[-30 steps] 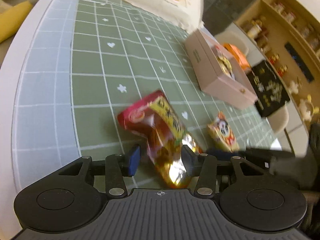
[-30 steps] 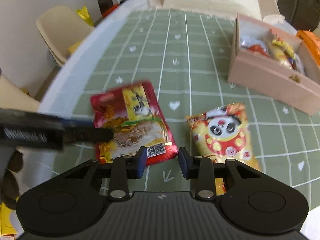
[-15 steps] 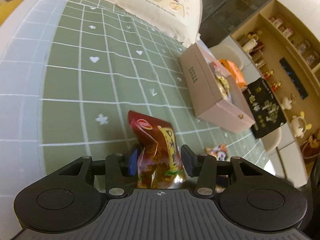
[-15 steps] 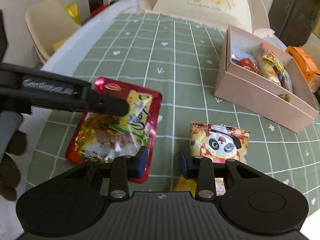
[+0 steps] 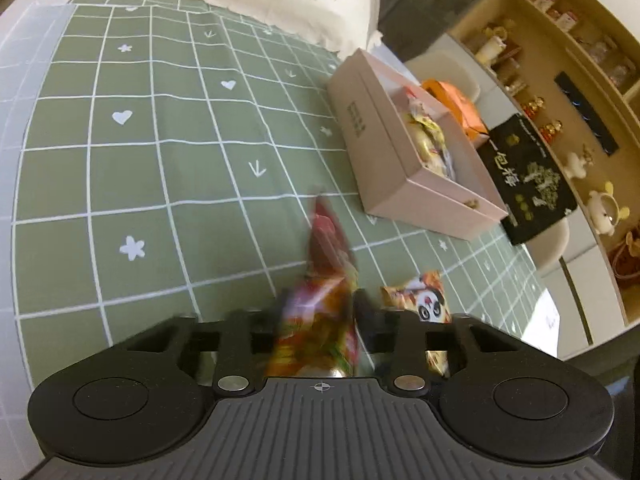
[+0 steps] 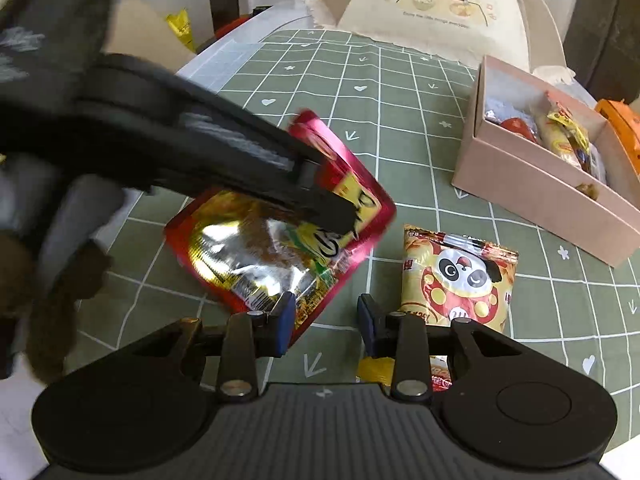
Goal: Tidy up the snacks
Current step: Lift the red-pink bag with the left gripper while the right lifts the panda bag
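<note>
From the left wrist view there are two loose snack packets and one pink box (image 5: 404, 184) on the green checked cloth (image 5: 160, 184). The red packet (image 5: 324, 280) stands on edge right between the fingers of the left gripper (image 5: 320, 312); its jaws are closing on it, both pads against the foil, and the packet is blurred. The panda packet (image 5: 424, 300) lies flat just to the right of those fingers. The box sits farther off to the right with wrapped snacks inside; the print on its side wall is too small to read. Beyond it lies a black bag (image 5: 528, 184) with pale Chinese characters.

From the right wrist view the same two packets and the one box (image 6: 552, 200) show. The left gripper (image 6: 340, 216) reaches in from the left, clamping the red packet (image 6: 280, 240) near its top edge, tilted and lifted off the cloth. The right gripper (image 6: 324, 316) has its jaws drawn in to their narrowest, with nothing between the pads; the red packet's lower corner lies beside its left finger, the panda packet (image 6: 460, 276) just past its right finger. The cream cushion (image 6: 436, 12) at the far end carries a cartoon of two children; its writing is unclear.
</note>
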